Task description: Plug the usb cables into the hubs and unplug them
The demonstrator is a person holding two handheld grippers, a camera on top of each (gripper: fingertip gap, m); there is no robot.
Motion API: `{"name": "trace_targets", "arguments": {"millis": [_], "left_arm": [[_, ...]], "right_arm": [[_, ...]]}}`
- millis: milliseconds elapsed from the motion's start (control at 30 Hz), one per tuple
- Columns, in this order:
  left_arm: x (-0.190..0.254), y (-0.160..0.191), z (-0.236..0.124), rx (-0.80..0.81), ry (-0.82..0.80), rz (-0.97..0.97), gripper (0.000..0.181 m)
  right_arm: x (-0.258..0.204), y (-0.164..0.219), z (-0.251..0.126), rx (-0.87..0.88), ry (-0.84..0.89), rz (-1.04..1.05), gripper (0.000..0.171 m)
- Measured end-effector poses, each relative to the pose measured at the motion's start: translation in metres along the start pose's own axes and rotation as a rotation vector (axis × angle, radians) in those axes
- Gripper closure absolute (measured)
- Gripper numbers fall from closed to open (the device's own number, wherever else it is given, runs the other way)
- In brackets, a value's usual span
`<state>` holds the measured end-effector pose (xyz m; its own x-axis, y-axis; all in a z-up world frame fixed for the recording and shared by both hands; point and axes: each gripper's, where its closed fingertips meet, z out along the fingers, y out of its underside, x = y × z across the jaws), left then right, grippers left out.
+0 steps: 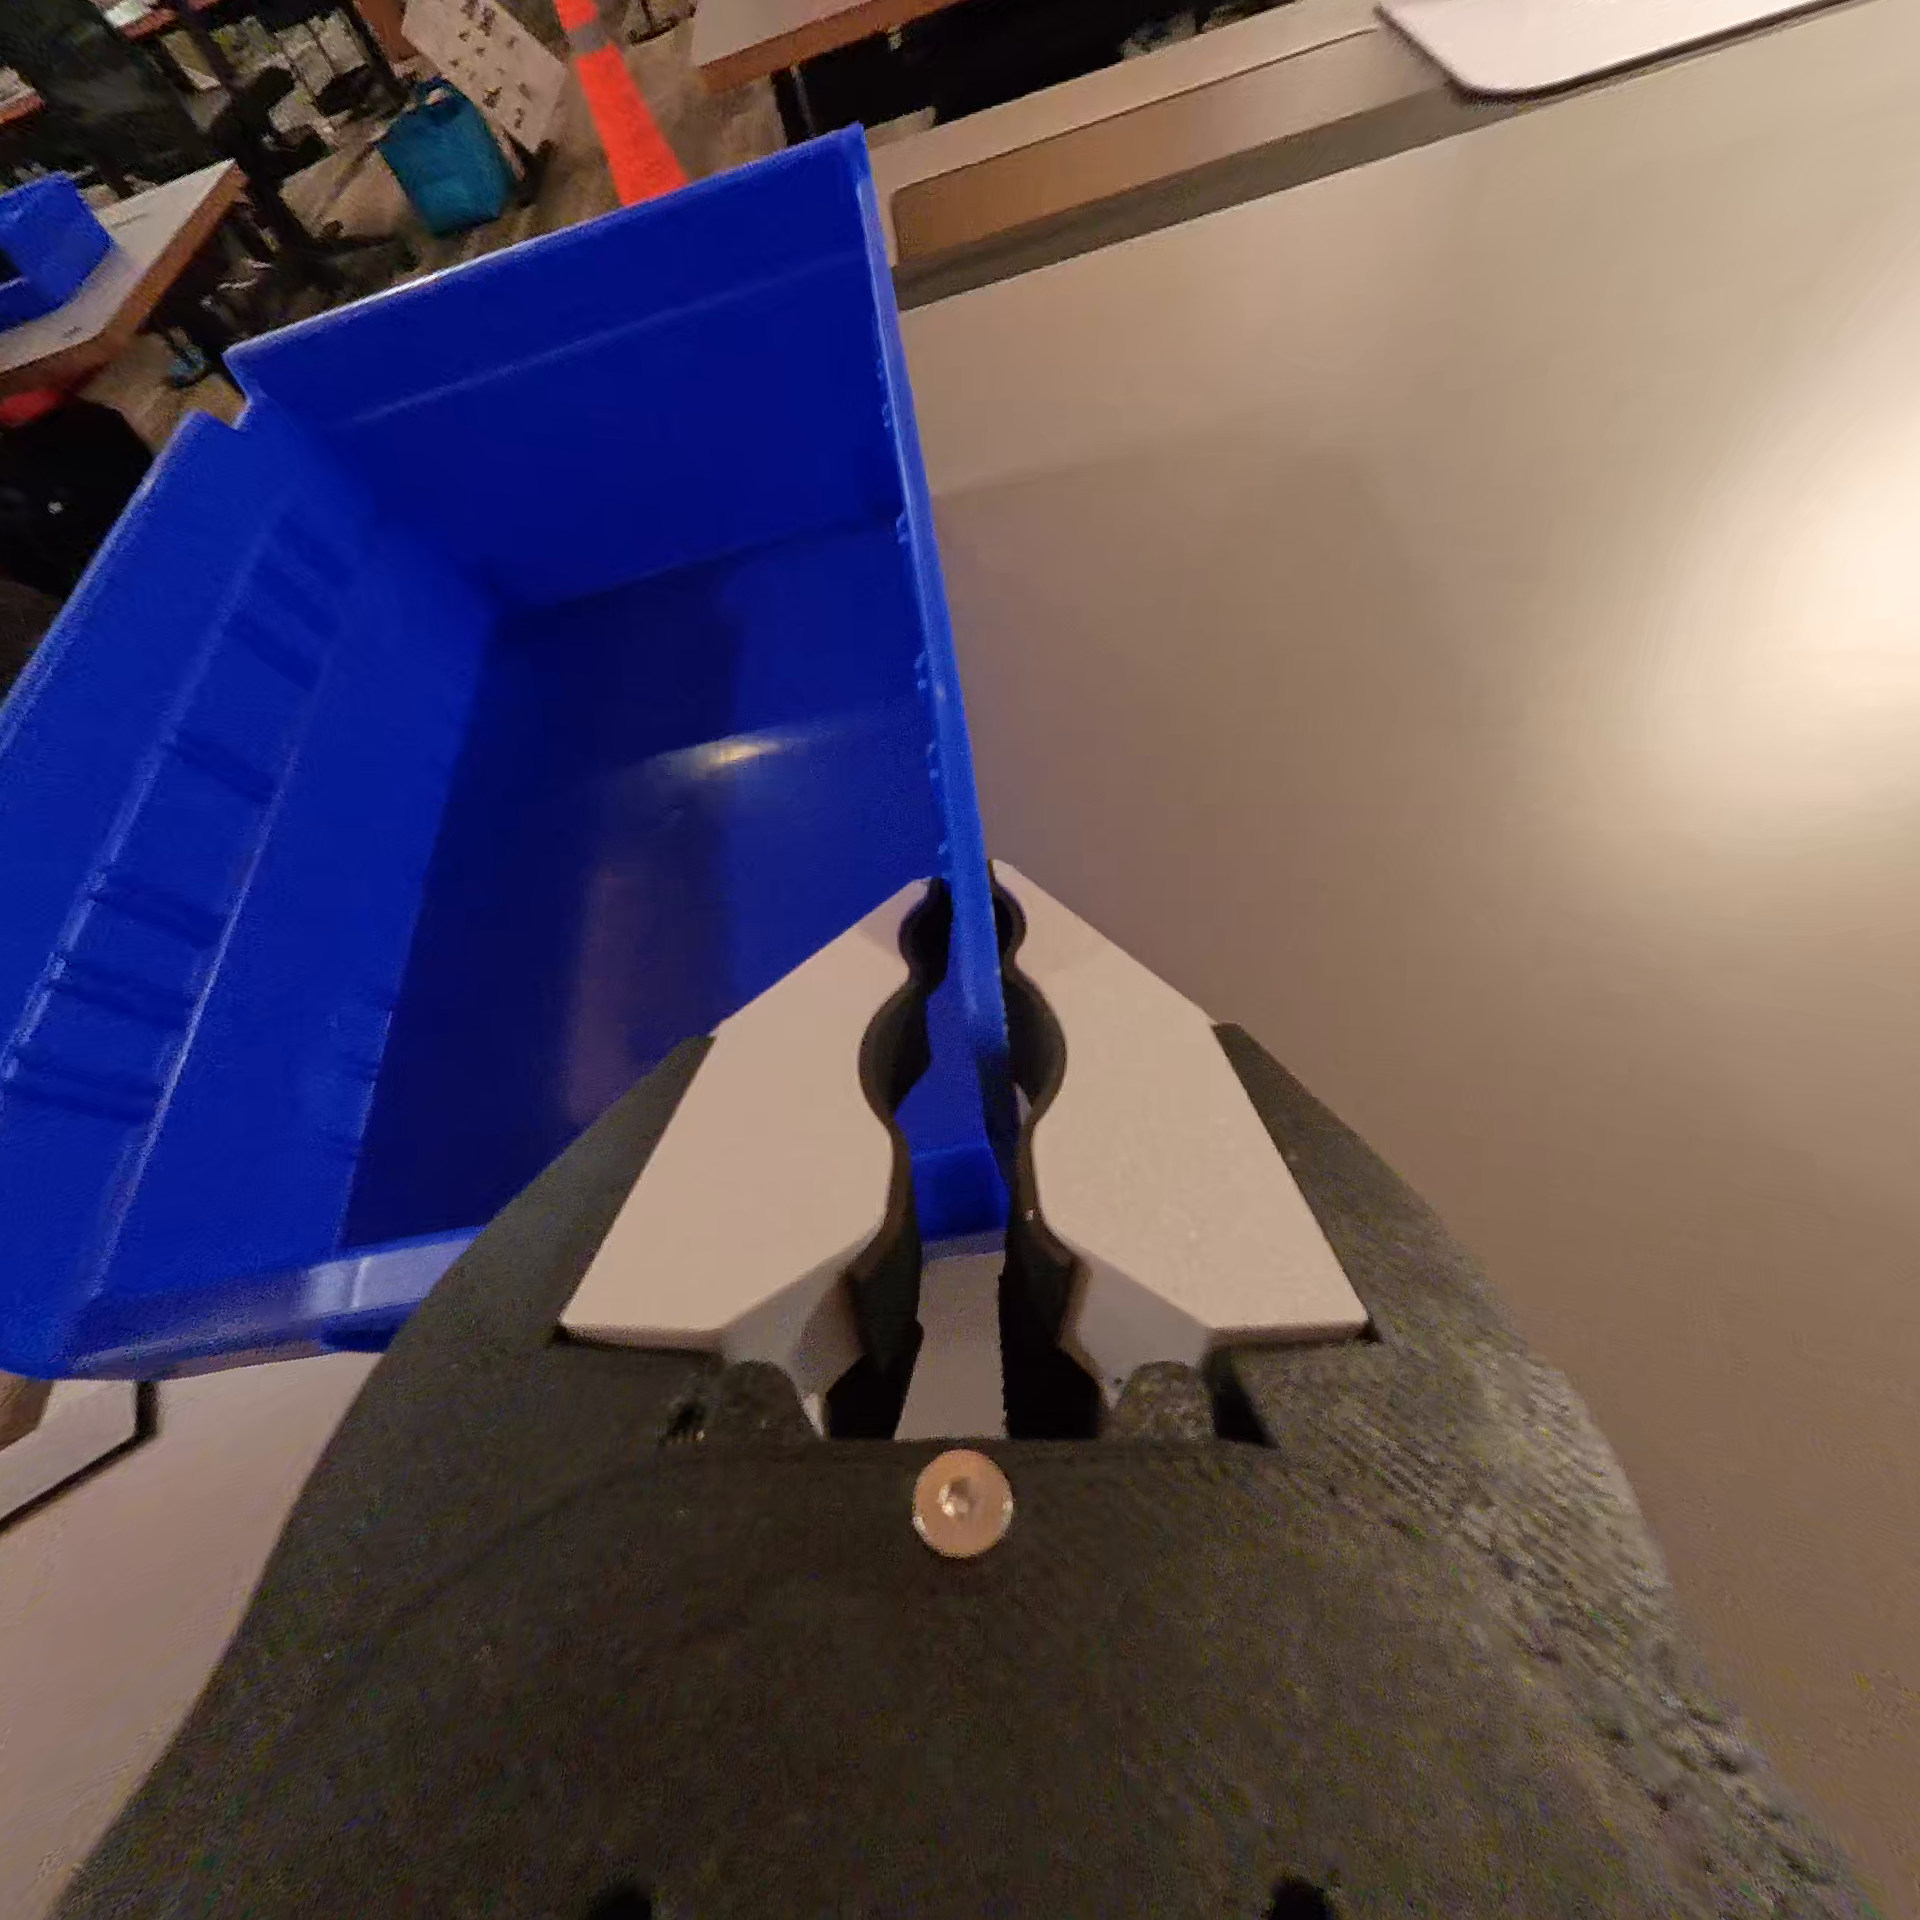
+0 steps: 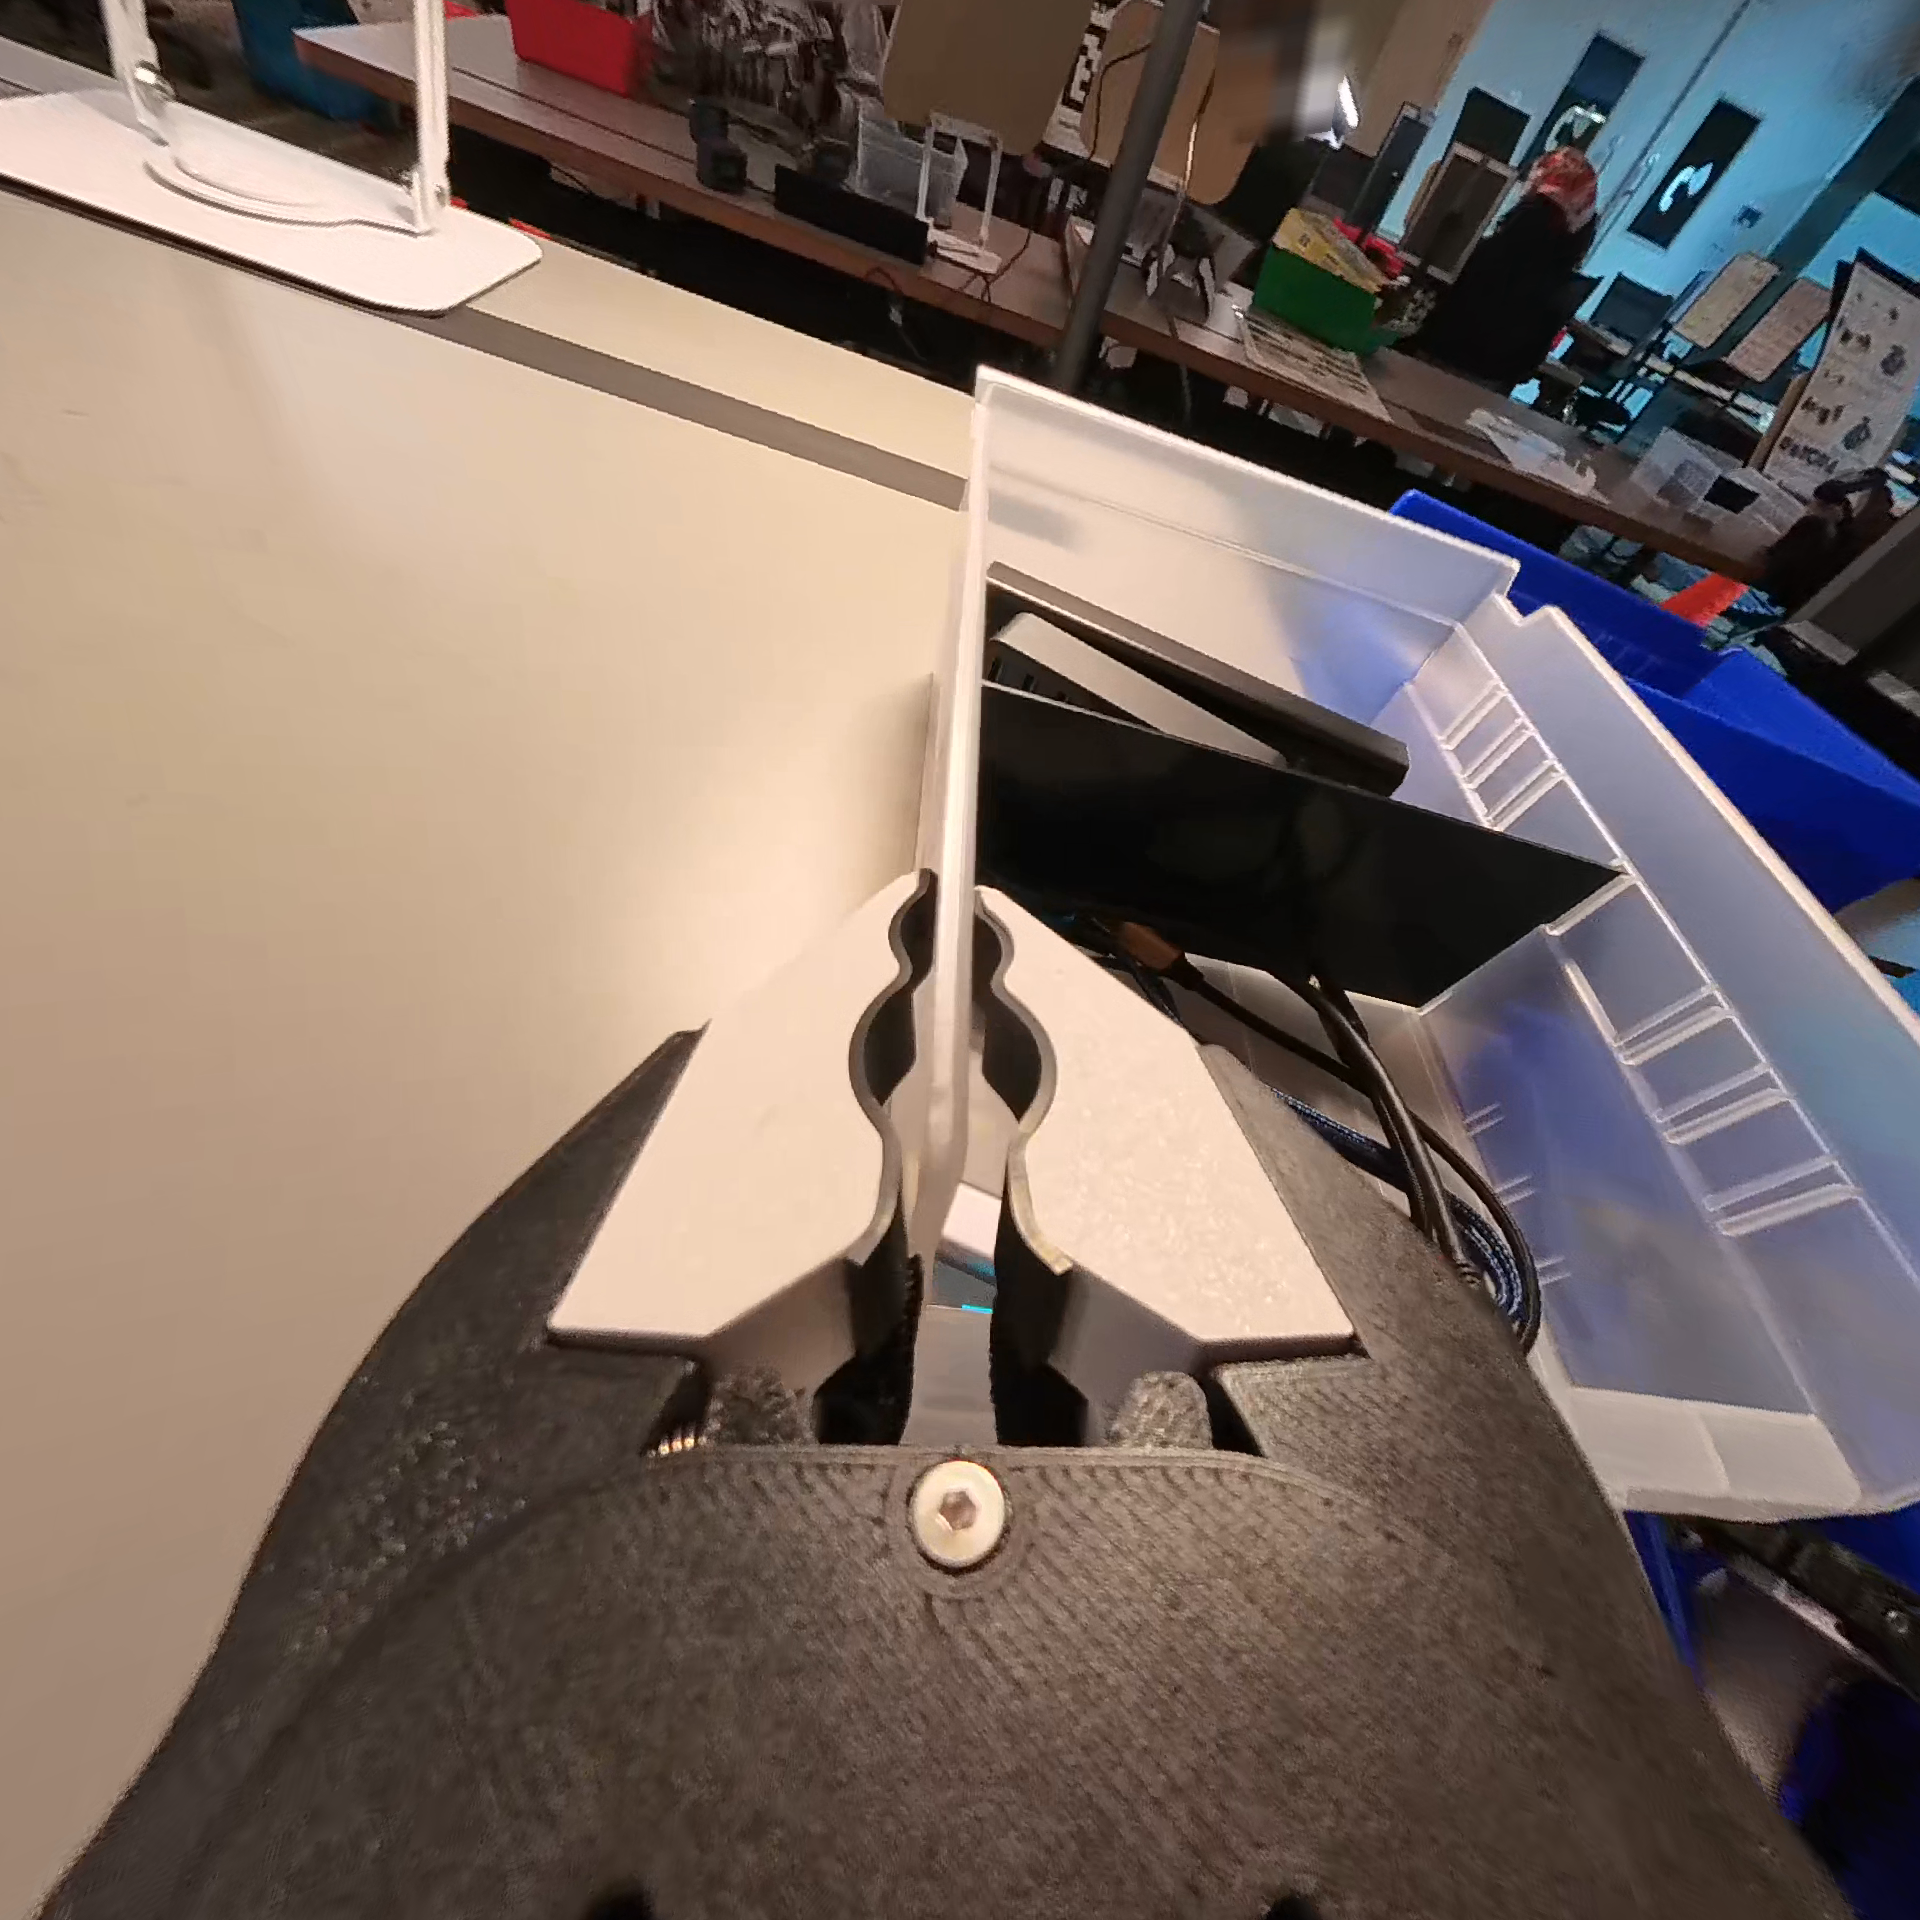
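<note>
In the left wrist view my left gripper (image 1: 968, 894) is shut on the right side wall of a blue plastic bin (image 1: 582, 644); the wall runs between both pads. The bin's floor shows nothing lying on it. In the right wrist view my right gripper (image 2: 954, 894) is shut on the left side wall of a clear white bin (image 2: 1226, 540). That bin holds flat black hubs (image 2: 1247, 831) leaning on each other, with dark cables (image 2: 1382, 1101) and a blue braided cable (image 2: 1475, 1236) coiled beneath them.
Both bins rest on a beige table (image 1: 1403, 727). A white stand base (image 2: 260, 239) sits at the table's far edge. A blue bin (image 2: 1766, 769) lies beyond the clear one. An orange cone (image 1: 623, 114) and other tables stand behind.
</note>
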<state>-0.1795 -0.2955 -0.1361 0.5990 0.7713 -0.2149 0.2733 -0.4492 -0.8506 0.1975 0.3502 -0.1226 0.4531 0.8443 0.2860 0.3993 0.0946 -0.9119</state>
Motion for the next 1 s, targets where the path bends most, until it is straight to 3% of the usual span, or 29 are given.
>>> {"name": "trace_targets", "arguments": {"millis": [233,400,600,1000], "left_arm": [[0.05,-0.003,-0.017,0.046,0.227,0.088,0.174],[0.095,-0.011,-0.024,0.097,0.438,0.186,0.173],[0.153,-0.014,-0.045,0.151,0.75,0.306,0.173],[0.246,0.011,-0.134,0.15,1.385,0.495,0.172]], "right_arm": [[-0.014,-0.006,0.003,0.044,-0.026,-0.034,0.168],[-0.04,-0.017,0.011,0.086,-0.15,-0.069,0.168],[-0.091,-0.038,0.029,0.158,-0.407,-0.132,0.167],[-0.22,-0.085,0.05,0.321,-1.035,-0.297,0.166]]}}
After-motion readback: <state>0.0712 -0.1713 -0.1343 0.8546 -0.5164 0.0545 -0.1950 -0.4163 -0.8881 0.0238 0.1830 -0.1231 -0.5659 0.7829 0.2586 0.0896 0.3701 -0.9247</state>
